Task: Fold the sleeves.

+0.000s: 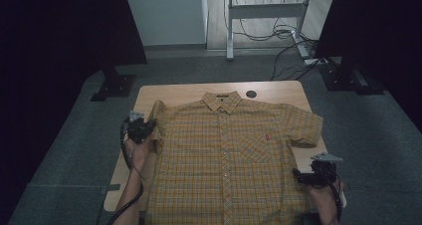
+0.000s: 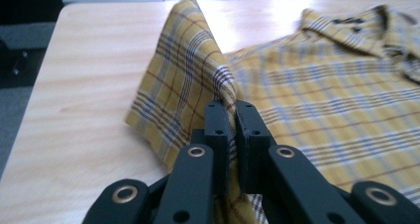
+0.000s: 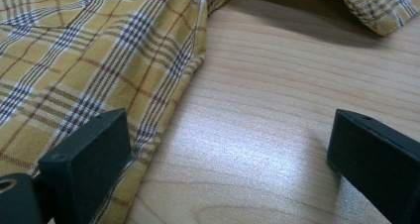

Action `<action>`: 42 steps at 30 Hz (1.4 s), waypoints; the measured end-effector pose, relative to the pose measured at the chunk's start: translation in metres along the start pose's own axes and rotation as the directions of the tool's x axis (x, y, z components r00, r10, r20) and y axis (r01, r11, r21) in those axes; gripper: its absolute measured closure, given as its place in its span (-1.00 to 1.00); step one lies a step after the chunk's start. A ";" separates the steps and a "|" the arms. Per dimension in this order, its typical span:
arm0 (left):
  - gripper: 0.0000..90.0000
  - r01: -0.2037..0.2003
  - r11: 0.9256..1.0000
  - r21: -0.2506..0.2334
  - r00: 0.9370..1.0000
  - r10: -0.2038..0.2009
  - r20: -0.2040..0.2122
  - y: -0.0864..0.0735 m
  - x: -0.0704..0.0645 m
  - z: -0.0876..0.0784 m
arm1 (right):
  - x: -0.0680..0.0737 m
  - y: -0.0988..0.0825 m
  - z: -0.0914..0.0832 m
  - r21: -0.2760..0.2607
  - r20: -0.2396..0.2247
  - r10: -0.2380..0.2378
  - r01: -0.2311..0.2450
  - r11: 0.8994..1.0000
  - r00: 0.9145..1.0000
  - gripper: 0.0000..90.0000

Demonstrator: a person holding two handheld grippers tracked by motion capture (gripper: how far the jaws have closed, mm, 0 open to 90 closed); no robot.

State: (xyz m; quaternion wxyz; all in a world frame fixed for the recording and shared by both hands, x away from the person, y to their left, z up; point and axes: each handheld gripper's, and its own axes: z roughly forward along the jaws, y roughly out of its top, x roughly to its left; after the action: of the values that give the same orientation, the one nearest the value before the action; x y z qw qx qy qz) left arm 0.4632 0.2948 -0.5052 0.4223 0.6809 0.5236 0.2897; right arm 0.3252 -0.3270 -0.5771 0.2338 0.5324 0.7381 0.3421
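A yellow plaid short-sleeved shirt [image 1: 229, 155] lies face up on the wooden table [image 1: 179, 91], collar toward the far edge. My left gripper [image 1: 149, 128] is shut on the shirt's left sleeve [image 2: 183, 80], and the pinched cloth stands up in a peak off the table. In the left gripper view the two black jaws [image 2: 233, 110] press together with plaid fabric between them. My right gripper [image 1: 301, 176] rests at the shirt's right side seam, near the table's front right. Its jaws stand wide apart [image 3: 228, 149] over bare wood, with the shirt's edge [image 3: 163, 100] by one fingertip.
A round cable hole [image 1: 251, 93] sits near the table's far edge behind the collar. Black stands [image 1: 114, 83] flank the table on the grey carpet. Cables [image 1: 278, 33] lie on the floor under a desk at the back.
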 end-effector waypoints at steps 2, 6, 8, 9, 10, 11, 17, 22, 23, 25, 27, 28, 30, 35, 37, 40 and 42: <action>0.89 -0.016 1.000 -0.011 1.000 0.016 0.019 0.007 -0.011 0.000 | 0.000 0.000 0.000 0.000 0.000 -0.001 0.001 1.000 1.000 -0.94; 0.89 -0.041 0.999 -0.012 0.998 0.041 0.042 0.010 -0.024 0.002 | 0.000 0.000 0.000 0.000 -0.002 -0.002 0.002 1.000 1.000 -0.94; 0.88 -0.057 0.998 -0.008 0.997 0.058 0.056 0.011 -0.033 0.006 | 0.000 0.000 0.000 0.001 -0.003 -0.002 0.002 1.000 1.000 -0.94; 0.88 -0.074 0.997 0.002 0.995 0.073 0.070 0.011 -0.042 0.010 | 0.000 0.000 0.000 0.001 -0.003 -0.002 0.002 1.000 1.000 -0.94; 0.87 -0.085 0.996 0.008 0.994 0.085 0.076 0.010 -0.046 0.012 | 0.000 0.000 0.000 0.000 -0.003 -0.002 0.002 1.000 1.000 -0.94; 0.87 -0.095 0.995 0.014 0.992 0.094 0.081 0.009 -0.050 0.014 | 0.000 0.000 0.000 0.000 -0.003 -0.002 0.002 1.000 1.000 -0.94; 0.82 -0.167 0.984 0.068 0.982 0.160 0.098 0.000 -0.073 0.030 | 0.000 0.000 0.000 0.000 -0.004 -0.003 0.003 1.000 1.000 -0.94; 0.76 -0.188 0.976 0.112 0.979 0.176 0.106 -0.008 -0.081 0.042 | 0.000 0.000 0.000 0.000 -0.005 -0.003 0.003 1.000 1.000 -0.94; 0.73 -0.186 0.974 0.129 0.979 0.172 0.111 -0.010 -0.082 0.046 | 0.000 0.000 0.000 0.000 -0.005 -0.003 0.003 1.000 1.000 -0.94; 0.71 -0.176 0.972 0.154 0.980 0.158 0.121 -0.015 -0.083 0.052 | 0.000 0.000 0.000 0.000 -0.005 -0.003 0.003 1.000 1.000 -0.94; 0.63 -0.149 0.972 0.184 0.982 0.124 0.142 -0.020 -0.081 0.058 | 0.000 0.000 0.000 0.000 -0.006 -0.003 0.003 1.000 1.000 -0.94; 0.59 -0.135 0.975 0.176 0.983 0.109 0.150 -0.021 -0.080 0.059 | 0.000 0.000 0.000 0.000 -0.006 -0.003 0.003 1.000 1.000 -0.94; 0.55 -0.121 0.977 0.177 0.983 0.094 0.156 -0.021 -0.079 0.059 | 0.000 0.000 0.000 0.000 -0.006 -0.003 0.003 1.000 1.000 -0.94; 0.27 -0.079 0.982 0.173 0.982 0.047 0.184 -0.016 -0.076 0.055 | 0.000 0.000 0.000 0.000 -0.006 -0.004 0.004 1.000 1.000 -0.94; 0.15 -0.073 0.985 0.155 0.983 0.045 0.176 -0.012 -0.075 0.051 | 0.000 0.000 0.000 0.000 -0.006 -0.004 0.004 1.000 1.000 -0.94; -0.06 -0.084 0.988 0.130 0.986 0.063 0.156 -0.005 -0.073 0.044 | 0.000 0.000 0.000 0.000 -0.006 -0.004 0.004 1.000 1.000 -0.94; -0.15 -0.081 0.991 0.110 0.989 0.065 0.135 0.000 -0.069 0.039 | 0.000 0.000 0.000 0.000 -0.006 -0.004 0.004 1.000 1.000 -0.94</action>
State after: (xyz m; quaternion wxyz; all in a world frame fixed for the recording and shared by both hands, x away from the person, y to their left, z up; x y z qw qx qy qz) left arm 0.4760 0.2187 -0.5204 0.4047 0.7405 0.4853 0.2289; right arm 0.3250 -0.3265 -0.5770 0.2320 0.5301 0.7399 0.3432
